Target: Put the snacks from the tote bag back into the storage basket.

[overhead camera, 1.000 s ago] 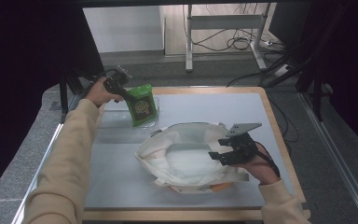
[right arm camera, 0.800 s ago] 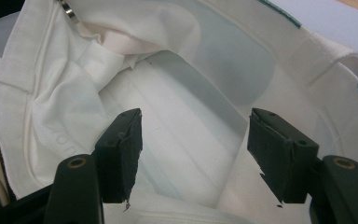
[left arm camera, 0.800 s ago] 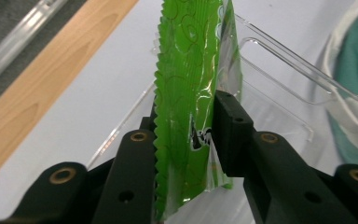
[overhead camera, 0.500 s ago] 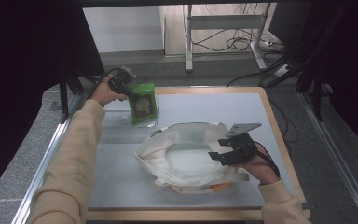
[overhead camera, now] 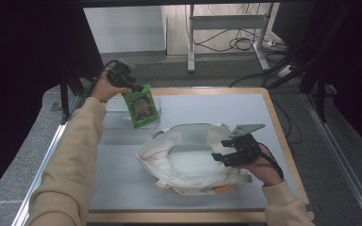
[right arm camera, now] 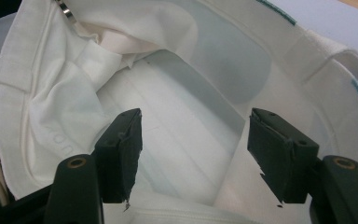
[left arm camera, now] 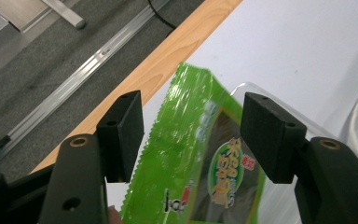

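A green snack packet (overhead camera: 142, 106) stands tilted in a clear plastic tray (overhead camera: 116, 118) at the table's far left. My left gripper (overhead camera: 128, 84) is at the packet's top edge. Its jaws have just been opening. In the left gripper view the green packet (left arm camera: 191, 158) lies between the spread pads of my left gripper (left arm camera: 196, 135), and neither pad presses it. A white cloth tote bag (overhead camera: 188, 157) lies open in the middle of the table. My right gripper (overhead camera: 226, 151) hovers open at the bag's right rim. In the right gripper view my right gripper (right arm camera: 200, 154) looks into the white bag (right arm camera: 182, 93).
The grey table mat (overhead camera: 226, 106) has a wooden border (overhead camera: 278, 127). Something orange (overhead camera: 224, 189) peeks from under the bag's near edge. Beyond the table are a dark floor, cables and metal stand legs (overhead camera: 191, 56). A metal rail (overhead camera: 52, 155) runs along the left side.
My left gripper's jaws have spread off the green packet and the hand has drawn back a little toward the far left corner. The packet stays in the tray. The right gripper has not moved.
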